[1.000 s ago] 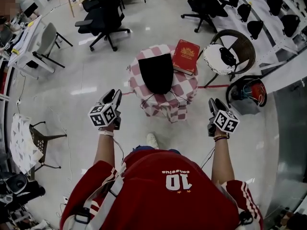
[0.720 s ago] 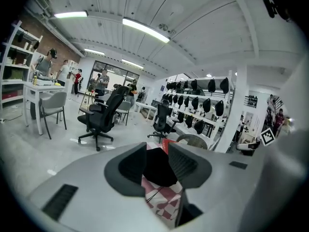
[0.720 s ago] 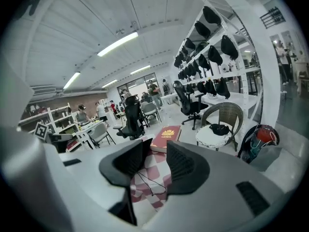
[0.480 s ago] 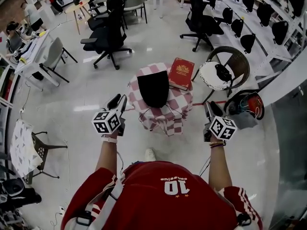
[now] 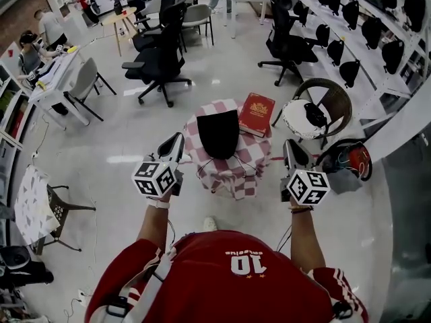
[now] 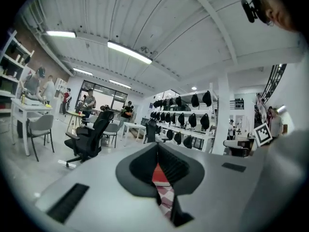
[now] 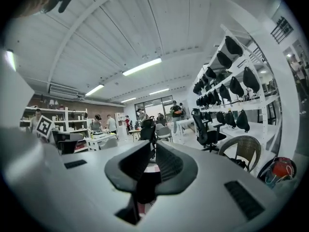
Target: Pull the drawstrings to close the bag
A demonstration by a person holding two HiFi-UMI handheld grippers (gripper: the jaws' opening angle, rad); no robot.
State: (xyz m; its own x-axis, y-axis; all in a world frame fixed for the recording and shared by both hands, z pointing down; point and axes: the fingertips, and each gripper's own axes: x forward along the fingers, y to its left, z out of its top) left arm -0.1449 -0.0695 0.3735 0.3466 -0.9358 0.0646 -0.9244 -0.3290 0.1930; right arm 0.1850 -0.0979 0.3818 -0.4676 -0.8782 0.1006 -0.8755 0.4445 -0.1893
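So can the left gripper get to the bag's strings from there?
Probably yes. Nothing stands between the left gripper and the drawstrings hanging down the checked tablecloth; it is off to their left. Its jaws are shut, though, so they'd need opening first.

Bright in here, evenly lit by long ceiling tubes (image 6: 129, 52). The glossy floor (image 5: 128, 159) throws back white glare streaks, and shadows are faint. The black bag (image 5: 217, 133) reads as a flat, detailless patch. Both gripper views bend hard towards dark round edges, their near foreground soft.
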